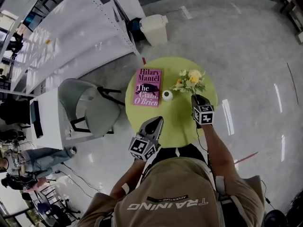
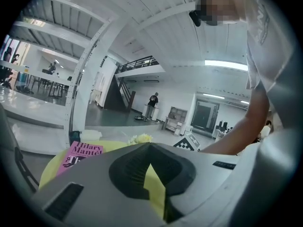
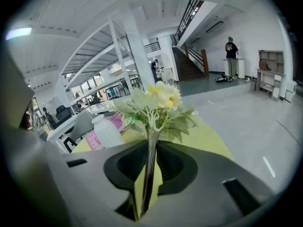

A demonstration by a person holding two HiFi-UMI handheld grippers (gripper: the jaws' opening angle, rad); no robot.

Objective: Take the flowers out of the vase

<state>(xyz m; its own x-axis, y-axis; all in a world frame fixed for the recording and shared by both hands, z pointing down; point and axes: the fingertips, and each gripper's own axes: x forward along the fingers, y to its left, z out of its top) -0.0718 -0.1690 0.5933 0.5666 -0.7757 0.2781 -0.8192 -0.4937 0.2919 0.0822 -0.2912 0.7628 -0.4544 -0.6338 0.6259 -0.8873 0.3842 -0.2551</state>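
Evidently the right gripper [image 3: 151, 148] is pinching the flowers [image 3: 158, 100] low on their thin stem (probably light and stiffish, with blooms that crush easily), holding them over the yellow table [image 1: 180, 122] just right of the white vase [image 1: 166, 95], while the left gripper [image 2: 150, 151] is hovering nearer, closed and empty.

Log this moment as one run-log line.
flowers: out of vase, stems clamped | right hand-held gripper: shut on flowers | left hand-held gripper: shut, empty | vase: upright on table
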